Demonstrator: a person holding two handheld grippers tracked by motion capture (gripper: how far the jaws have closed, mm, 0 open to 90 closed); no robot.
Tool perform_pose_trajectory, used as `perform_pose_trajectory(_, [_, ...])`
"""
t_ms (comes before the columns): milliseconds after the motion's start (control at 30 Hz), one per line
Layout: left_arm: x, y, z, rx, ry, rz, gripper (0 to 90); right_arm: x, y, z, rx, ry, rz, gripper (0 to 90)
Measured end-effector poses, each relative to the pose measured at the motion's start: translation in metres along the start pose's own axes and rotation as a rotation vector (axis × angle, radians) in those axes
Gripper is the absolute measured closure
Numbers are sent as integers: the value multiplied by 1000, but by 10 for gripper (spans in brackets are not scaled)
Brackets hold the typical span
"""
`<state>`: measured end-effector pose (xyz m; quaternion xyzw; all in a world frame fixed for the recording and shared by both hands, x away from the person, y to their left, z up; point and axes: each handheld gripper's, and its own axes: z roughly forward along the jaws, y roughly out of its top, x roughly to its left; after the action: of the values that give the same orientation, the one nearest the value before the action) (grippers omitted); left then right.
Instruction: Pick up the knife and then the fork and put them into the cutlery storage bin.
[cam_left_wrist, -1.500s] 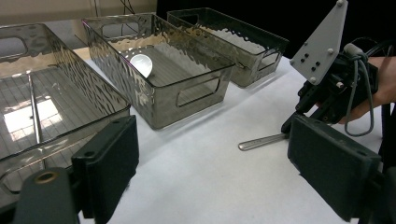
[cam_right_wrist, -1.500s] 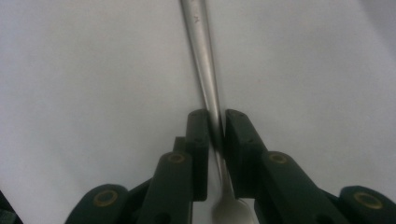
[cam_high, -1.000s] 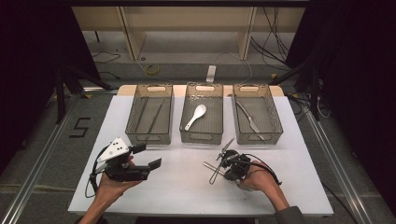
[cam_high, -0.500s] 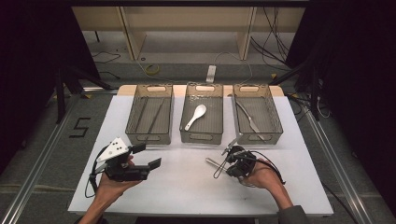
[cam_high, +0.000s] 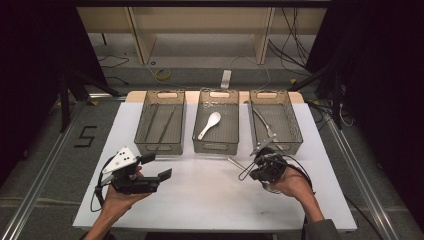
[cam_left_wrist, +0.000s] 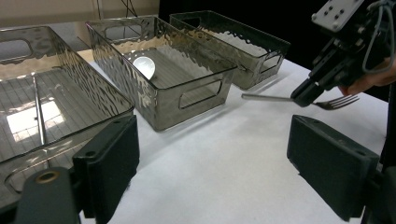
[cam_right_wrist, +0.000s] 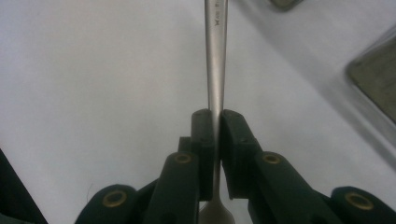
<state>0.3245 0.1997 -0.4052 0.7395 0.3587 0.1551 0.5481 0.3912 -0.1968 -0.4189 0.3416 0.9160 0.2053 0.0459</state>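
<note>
The right gripper (cam_high: 256, 167), at the lower right of the high view, is clenched on a metal fork (cam_left_wrist: 299, 99). In the left gripper view the fork sits at the upper right of the frame, lifted above the white table (cam_high: 210, 200), with its prongs toward the right edge and its handle pointing left. In the right gripper view the handle runs straight up from between the black jaws, which press on it near the neck.

The left gripper (cam_high: 150, 167), at the lower left of the high view, is released and holds nothing; its jaws stand well apart.

Three clear bins stand in a row at the upper middle of the high view: the left bin (cam_high: 150, 145) with thin sticks, the middle bin (cam_high: 216, 145) with a white spoon (cam_high: 209, 125), and the right bin (cam_high: 295, 135), which already holds some metal cutlery.

I think the risk is in the narrow grip. The fork is smooth and held at one small place, so it may turn or slide out, or its long handle may hit a bin wall.

Some stamped letters are on the handle in the right gripper view, too blurred to read. A dark "5" (cam_high: 86, 136) is marked on the floor at the left.
</note>
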Motion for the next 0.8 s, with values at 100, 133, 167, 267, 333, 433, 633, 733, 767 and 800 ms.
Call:
perform_pose_trajectory(100, [0,0,0,-2,2,0,162,-5,0,-10,-31,-5,15,848])
perform_pose_trajectory(133, [0,0,0,-4,2,-1,162,-7,1,-14,-41,-7,19,848])
perform_pose_trajectory(167, [0,0,0,-5,3,-2,161,-10,1,-17,-54,-12,24,848])
perform_pose_trajectory(267, [0,0,0,-13,7,-9,161,-18,3,-28,-95,-26,45,847])
perform_pose_trajectory(333, [1,0,-1,-16,9,-11,160,-23,5,-34,-113,-35,58,848])
perform_pose_trajectory(433, [1,0,0,-14,10,-9,160,-32,8,-39,-127,-45,76,847])
perform_pose_trajectory(633, [1,0,-1,-15,12,-9,160,-50,16,-45,-149,-66,119,847])
perform_pose_trajectory(733, [1,0,-1,-20,12,-10,160,-59,21,-48,-156,-77,142,847])
perform_pose_trajectory(767, [1,0,-1,-21,14,-10,160,-62,23,-49,-162,-84,148,847])
perform_pose_trajectory(800, [1,0,-1,-21,14,-9,160,-66,25,-50,-167,-89,151,848])
